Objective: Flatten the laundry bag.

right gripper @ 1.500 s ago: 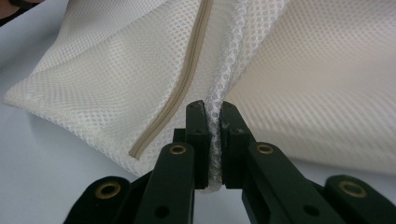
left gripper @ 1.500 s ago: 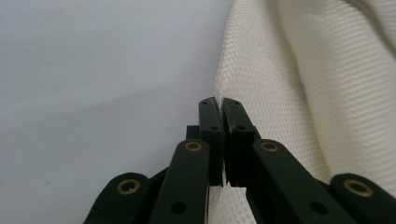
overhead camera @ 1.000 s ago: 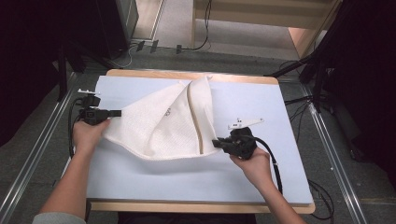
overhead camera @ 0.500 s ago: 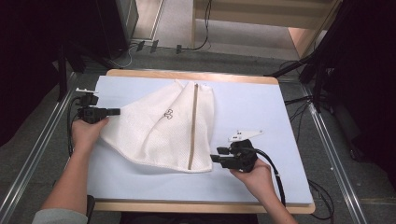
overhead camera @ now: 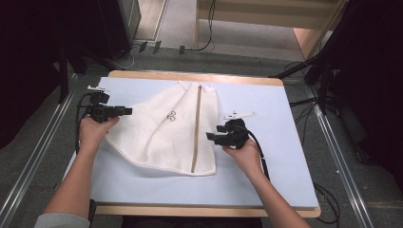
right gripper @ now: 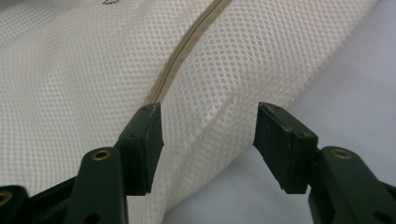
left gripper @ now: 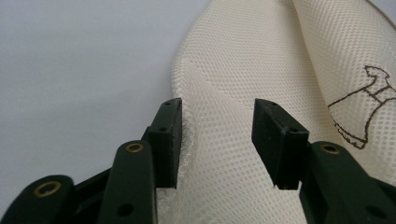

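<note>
High view: white mesh bag (overhead camera: 166,128) spread flat across the middle of the light blue tabletop (overhead camera: 266,175), reaching almost to the far edge, tan zipper (overhead camera: 196,128) running front to back near its right side, small dark emblem (overhead camera: 171,115) left of that. Nothing discernible inside the bag. Left gripper (overhead camera: 124,111) at the bag's left corner, jaws just opened, mesh lying between the parted pads (left gripper: 169,140) unpinched. Right gripper (overhead camera: 210,137) at the bag's right edge, jaws likewise just released, wide apart around the fabric fold.
</note>
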Demonstrator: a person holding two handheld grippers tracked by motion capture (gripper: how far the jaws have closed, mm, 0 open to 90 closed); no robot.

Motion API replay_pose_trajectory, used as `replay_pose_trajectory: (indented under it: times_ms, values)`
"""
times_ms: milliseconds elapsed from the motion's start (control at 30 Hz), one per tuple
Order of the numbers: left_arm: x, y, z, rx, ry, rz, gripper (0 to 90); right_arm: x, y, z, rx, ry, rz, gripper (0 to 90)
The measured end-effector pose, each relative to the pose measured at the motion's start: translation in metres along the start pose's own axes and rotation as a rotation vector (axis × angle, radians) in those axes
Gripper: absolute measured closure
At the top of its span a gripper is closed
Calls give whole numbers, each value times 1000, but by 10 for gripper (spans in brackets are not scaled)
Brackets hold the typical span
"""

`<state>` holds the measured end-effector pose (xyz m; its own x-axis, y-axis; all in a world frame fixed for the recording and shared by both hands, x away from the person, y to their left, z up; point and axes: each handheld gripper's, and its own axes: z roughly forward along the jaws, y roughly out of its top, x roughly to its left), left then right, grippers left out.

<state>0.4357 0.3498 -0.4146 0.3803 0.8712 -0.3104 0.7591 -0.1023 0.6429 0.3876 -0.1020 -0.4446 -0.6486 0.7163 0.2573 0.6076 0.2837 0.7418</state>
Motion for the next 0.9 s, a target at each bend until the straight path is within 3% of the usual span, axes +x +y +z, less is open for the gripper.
replay_pose_trajectory:
  times_ms: [100, 133, 167, 200, 267, 300, 467, 600, 733, 900]
  values:
    - [1, -1, -3, -1, -2, -1, 492, 2, 1, 16, 18, -11, -5, 452]
    - [1, -2, -4, -4, -4, 1, 490, 4, 1, 21, 33, -22, -13, 487]
    - [1, -2, -5, -8, -8, 5, 487, 4, -1, 31, 59, -49, -27, 583]
    - [0, -3, -6, -13, -8, 6, 487, 4, -1, 31, 59, -49, -27, 583]
    - [-1, -3, -11, -24, -15, 14, 487, 5, -3, 38, 99, -54, -30, 703]
    - [0, -4, -12, -26, -16, 14, 485, 6, -4, 39, 100, -79, -61, 775]
    - [2, -7, -17, -26, -18, 5, 472, 9, -1, 38, 119, -85, -80, 899]
    - [2, -9, -22, -36, -22, 3, 472, 12, 2, 23, 127, -49, -74, 900]
    - [-2, -7, -21, -37, -34, 11, 471, 21, -1, -3, 118, -27, -73, 899]
    - [-12, -5, -14, -17, -43, 40, 469, 32, -25, -37, 137, -3, -79, 898]
